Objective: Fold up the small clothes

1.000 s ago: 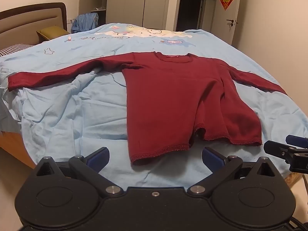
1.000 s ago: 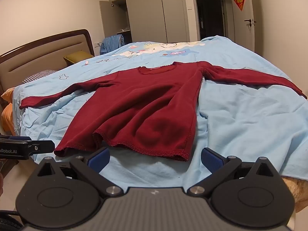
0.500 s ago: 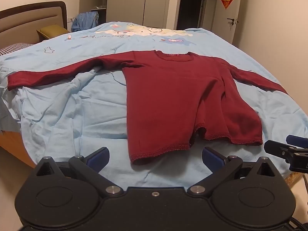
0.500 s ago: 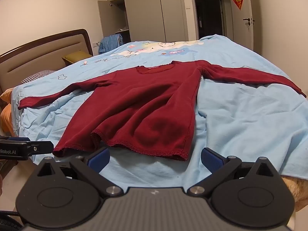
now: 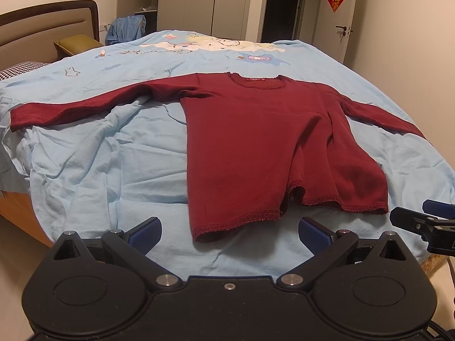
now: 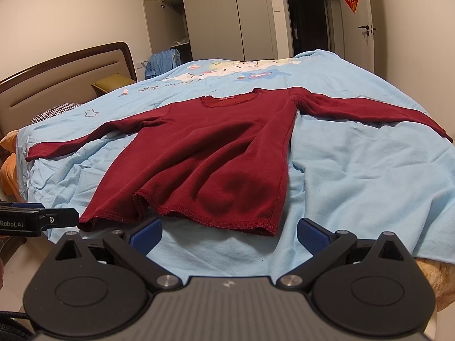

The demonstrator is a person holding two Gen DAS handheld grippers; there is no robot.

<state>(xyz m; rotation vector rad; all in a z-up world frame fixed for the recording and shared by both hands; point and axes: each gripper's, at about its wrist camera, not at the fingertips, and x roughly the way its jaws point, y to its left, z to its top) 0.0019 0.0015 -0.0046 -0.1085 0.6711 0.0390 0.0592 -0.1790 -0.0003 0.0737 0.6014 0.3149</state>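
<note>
shirt point(image 5: 256, 142) flat on bed point(image 5: 113, 170) | just beyond both grippers' fingers | fingers apart

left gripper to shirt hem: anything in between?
Nothing but bare blue bedsheet between the open left gripper and the maroon shirt hem, as the left wrist view shows.

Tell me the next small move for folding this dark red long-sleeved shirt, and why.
Probably bring the left tool forward onto the near hem of the dark red long-sleeved shirt. The shirt lies spread flat on the light blue bedsheet, sleeves out, unfolded, and both tools, the right tool included, are open and empty.
</note>
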